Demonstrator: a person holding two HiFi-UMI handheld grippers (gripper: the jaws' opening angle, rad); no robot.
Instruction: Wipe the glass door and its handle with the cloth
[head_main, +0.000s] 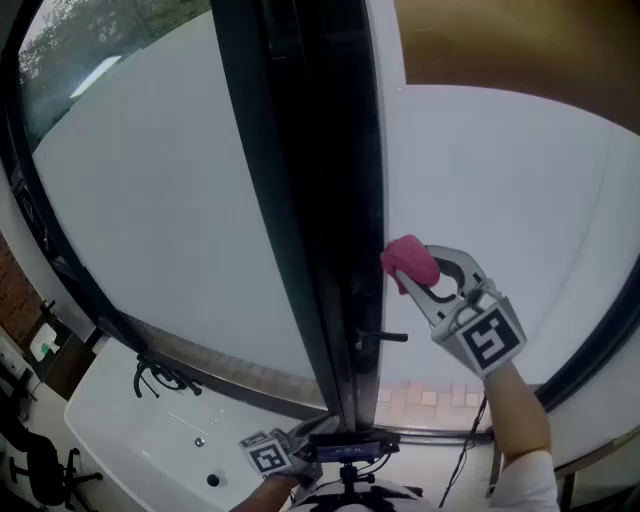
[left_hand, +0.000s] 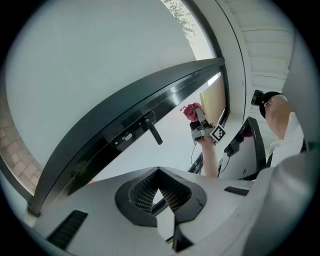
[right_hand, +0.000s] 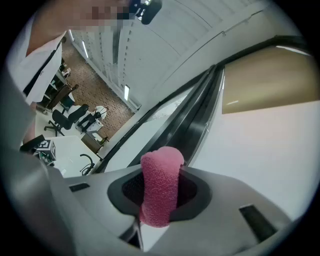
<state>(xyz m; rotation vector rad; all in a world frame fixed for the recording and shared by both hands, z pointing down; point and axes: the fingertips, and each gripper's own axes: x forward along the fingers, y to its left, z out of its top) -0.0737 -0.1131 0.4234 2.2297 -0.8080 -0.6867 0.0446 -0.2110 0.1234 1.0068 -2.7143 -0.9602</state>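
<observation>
The right claw (right_hand: 160, 196) is clamped on the pink cloth (right_hand: 161, 172), which stands up between its jaws as a thick folded roll that sticks out past the tips. In the head view the cloth sits at the left edge of the right-hand glass pane (head_main: 510, 190), right beside the dark door frame (head_main: 320, 200). Whether it presses on the glass cannot be told. The handle (head_main: 384, 337), a short dark lever that sticks out from the frame, lies below the cloth and apart from it. The right arm reaches up from the lower right in a white sleeve (head_main: 525, 485). The left claw (left_hand: 159, 175) hangs low, near the foot of the frame, with its ribbed jaws brought together at the tips and nothing between them. Its own view looks up along the frame and shows the handle and, farther on, the cloth. At lower left in the head view stand a white worktop (head_main: 120, 440) and black chairs (head_main: 40, 465).
</observation>
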